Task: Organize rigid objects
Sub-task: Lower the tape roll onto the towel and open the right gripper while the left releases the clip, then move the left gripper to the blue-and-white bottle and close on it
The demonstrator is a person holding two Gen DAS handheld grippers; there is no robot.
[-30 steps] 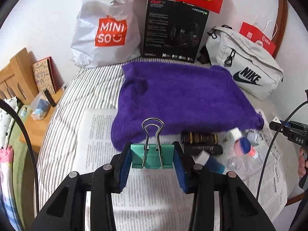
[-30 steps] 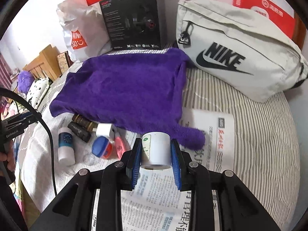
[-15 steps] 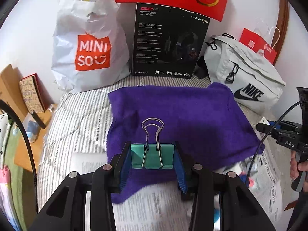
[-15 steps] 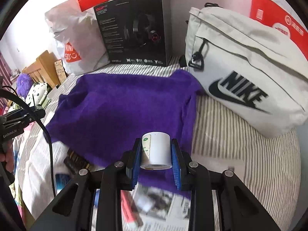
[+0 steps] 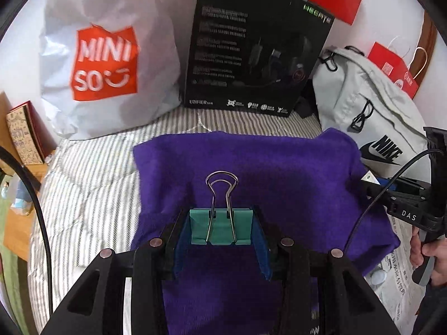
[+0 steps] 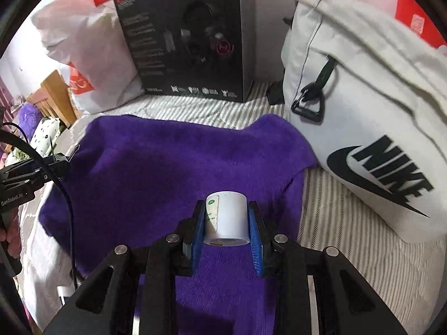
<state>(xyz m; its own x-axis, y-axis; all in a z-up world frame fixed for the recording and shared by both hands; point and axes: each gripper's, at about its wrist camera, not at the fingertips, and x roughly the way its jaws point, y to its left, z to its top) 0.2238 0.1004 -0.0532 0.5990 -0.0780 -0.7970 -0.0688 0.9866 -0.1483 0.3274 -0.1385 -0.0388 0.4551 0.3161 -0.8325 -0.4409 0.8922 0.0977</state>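
Note:
My left gripper (image 5: 220,227) is shut on a teal binder clip (image 5: 220,226) whose wire handles point away from me. It hangs over the near part of a purple cloth (image 5: 279,173) spread on the striped bed. My right gripper (image 6: 226,220) is shut on a small white bottle (image 6: 227,217) with a green-printed label, also above the purple cloth (image 6: 167,162). In the left wrist view the other hand-held gripper (image 5: 410,209) enters from the right edge; in the right wrist view its counterpart (image 6: 25,178) shows at the left edge.
Along the wall stand a white Miniso bag (image 5: 106,64), a black headphone box (image 5: 257,53), a grey Nike bag (image 6: 371,128) and red paper bags (image 5: 394,69). Newspaper (image 5: 402,259) with small items lies at the cloth's right. A wooden bedside stand (image 5: 16,223) is left.
Both grippers have travelled forward from above the newspaper to above the purple cloth, each keeping its object. The small items on the newspaper have dropped out of sight below.

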